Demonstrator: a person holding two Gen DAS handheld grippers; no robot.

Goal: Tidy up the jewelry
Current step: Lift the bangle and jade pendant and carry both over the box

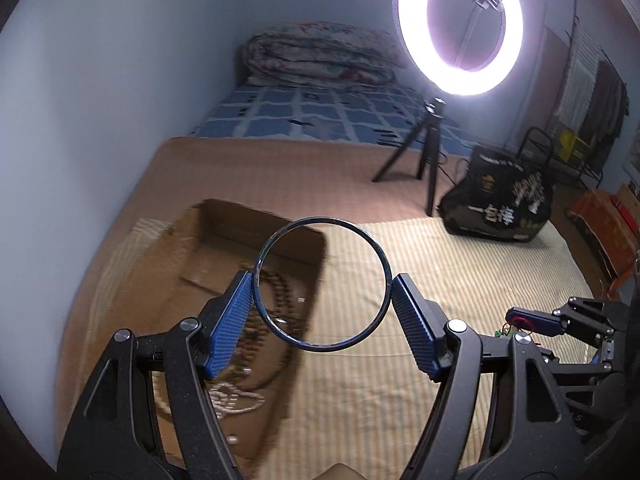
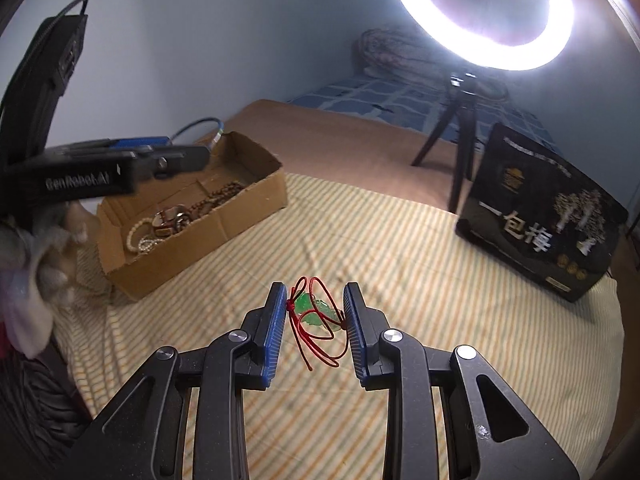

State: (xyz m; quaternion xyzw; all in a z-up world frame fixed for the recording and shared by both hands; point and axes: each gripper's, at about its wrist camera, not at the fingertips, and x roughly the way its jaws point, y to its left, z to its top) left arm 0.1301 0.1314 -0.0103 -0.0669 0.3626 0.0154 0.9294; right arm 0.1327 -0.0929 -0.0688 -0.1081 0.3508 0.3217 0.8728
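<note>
My left gripper (image 1: 322, 284) is shut on a dark blue bangle (image 1: 320, 221), which it holds by its sides above the right edge of an open cardboard box (image 1: 240, 216). The box holds bead strands (image 1: 280, 288) and a pearl strand (image 1: 236, 400); in the right wrist view it (image 2: 248, 216) also shows a watch (image 2: 172, 218). My right gripper (image 2: 316, 304) is open, its fingers on either side of a green jade pendant on a red cord (image 2: 316, 316) that lies on the striped cloth (image 2: 400, 280). The left gripper shows at the left in the right wrist view (image 2: 160, 162).
A ring light on a black tripod (image 1: 460, 28) stands behind the cloth. A black printed bag (image 2: 540, 216) stands at the right. A wall runs along the left. A folded quilt (image 1: 320, 56) lies on the blue checked bed beyond.
</note>
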